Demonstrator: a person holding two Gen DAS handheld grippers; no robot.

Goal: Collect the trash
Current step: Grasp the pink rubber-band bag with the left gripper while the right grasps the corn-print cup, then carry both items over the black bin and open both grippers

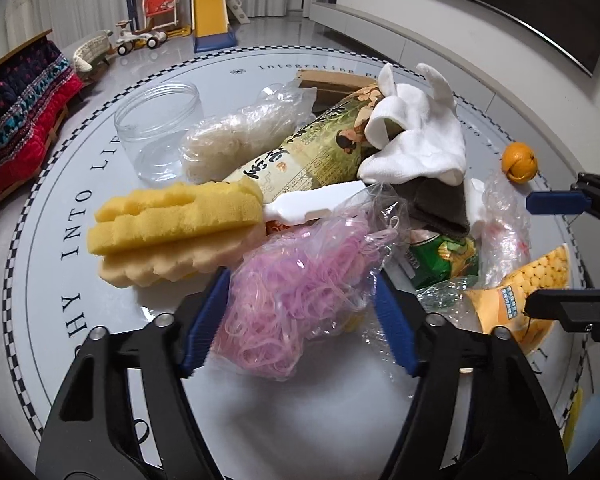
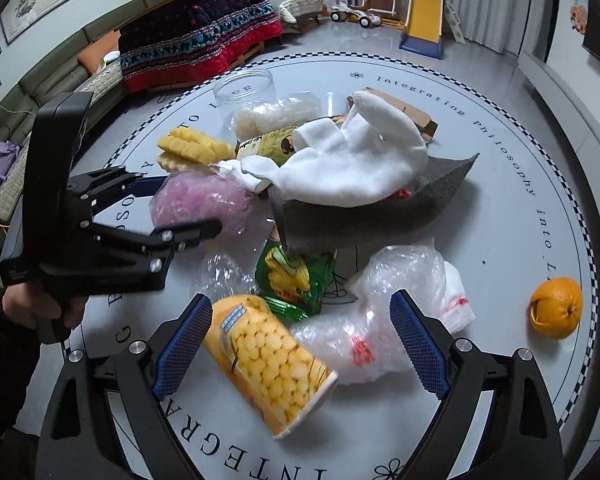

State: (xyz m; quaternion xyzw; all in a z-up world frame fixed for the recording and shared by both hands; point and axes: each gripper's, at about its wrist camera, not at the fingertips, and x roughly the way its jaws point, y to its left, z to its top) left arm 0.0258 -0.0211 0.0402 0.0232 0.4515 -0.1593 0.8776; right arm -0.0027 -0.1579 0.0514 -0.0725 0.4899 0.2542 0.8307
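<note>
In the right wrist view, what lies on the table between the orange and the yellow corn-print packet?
A crumpled clear plastic bag with red print lies between the orange and the yellow corn-print packet, touching the packet; bare table separates it from the orange.

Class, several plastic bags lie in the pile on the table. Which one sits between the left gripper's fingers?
The clear bag of pink rubber bands, flanked by the left gripper; the noodle bag and crumpled bag lie farther off.

Each gripper was matte black plastic, its linkage arms pinned with round silver screws, and its two fingers (image 1: 204, 320) wore ribbed blue pads. In the right wrist view a hand (image 2: 40, 304) in a dark sleeve (image 2: 0, 360) gripped the left gripper (image 2: 184, 208) by a blocky black handle.
</note>
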